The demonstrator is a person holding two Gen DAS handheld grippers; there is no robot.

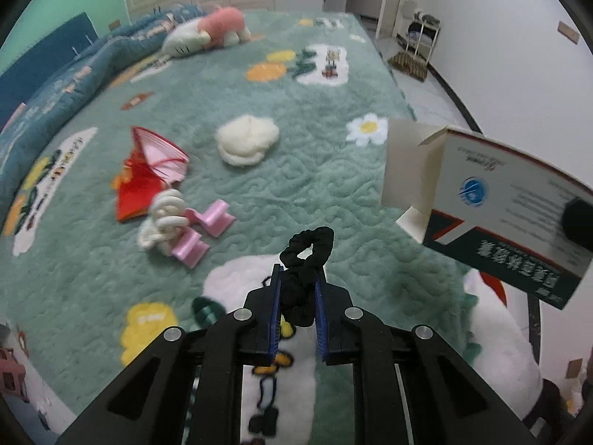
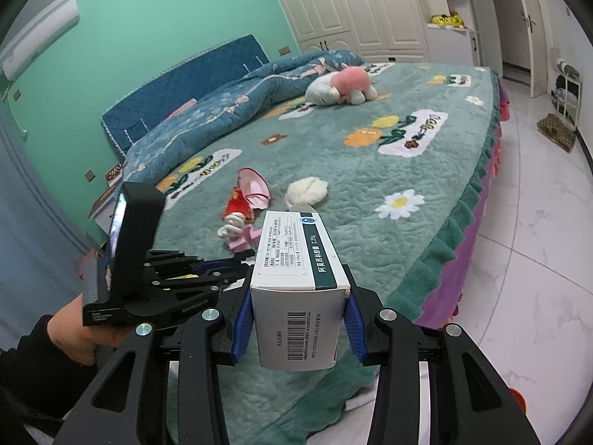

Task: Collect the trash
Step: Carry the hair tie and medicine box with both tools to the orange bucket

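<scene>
While its two blue-padded fingers pinch a black hair tie (image 1: 304,259) between them, the left gripper (image 1: 298,278) hangs over the green bedspread (image 1: 296,185), the loop of the tie sticking out past the fingertips. Just ahead and to its left lie two pink clips (image 1: 202,231) against a white knotted cord (image 1: 163,218), with a red and pink wrapper (image 1: 148,174) beyond them. Farther ahead sits a white fluffy ball (image 1: 246,139). Well ahead to the left, a pink and white plush toy (image 1: 209,33) rests beside a blue quilt (image 1: 74,70).

To the right, the right gripper (image 2: 298,319) is closed on a white and green medicine box (image 2: 296,282), its pads pressed against both side faces, the box pointing forward with its far flap open. The box is held above the bed edge.
</scene>
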